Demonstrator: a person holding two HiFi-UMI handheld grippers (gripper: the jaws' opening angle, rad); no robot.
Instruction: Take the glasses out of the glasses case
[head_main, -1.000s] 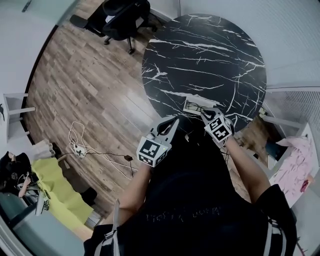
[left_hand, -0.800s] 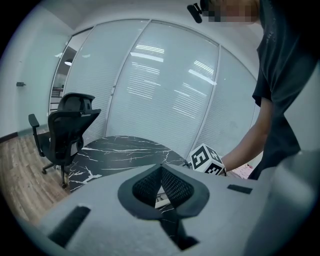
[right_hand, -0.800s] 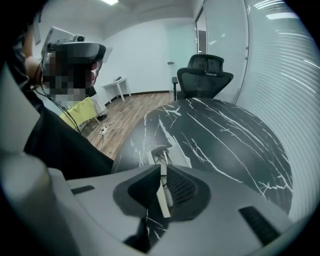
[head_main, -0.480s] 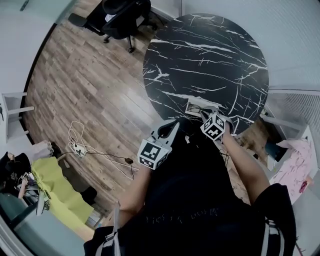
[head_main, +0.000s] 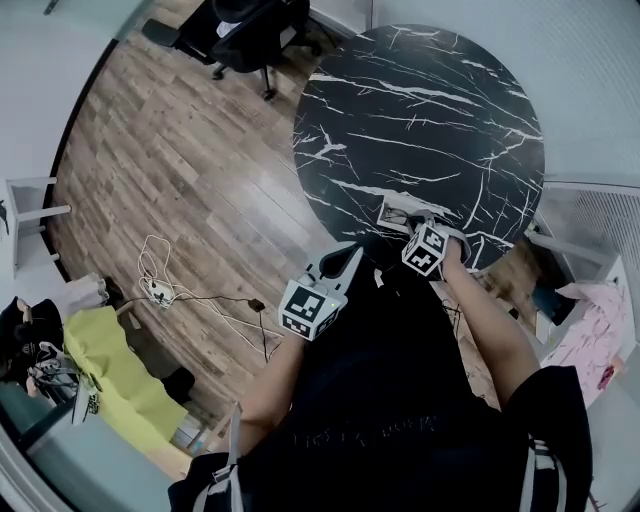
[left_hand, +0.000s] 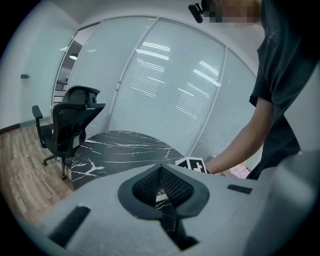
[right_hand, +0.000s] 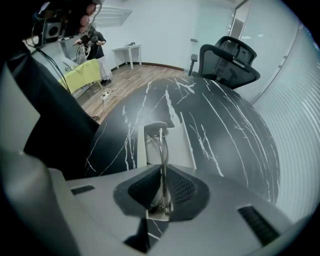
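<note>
Since a second ago the right gripper (right_hand: 161, 169) has edged closer to the glasses case (right_hand: 179, 146), which lies open at the near edge of the table (right_hand: 225, 125). Its jaws pinch a thin metal part of the glasses (right_hand: 161, 147), which reach forward over the case's pale lining; whether they touch it I cannot tell. Just off the table's near edge, the left gripper (left_hand: 160, 168) hangs with jaws pressed together on nothing.
</note>
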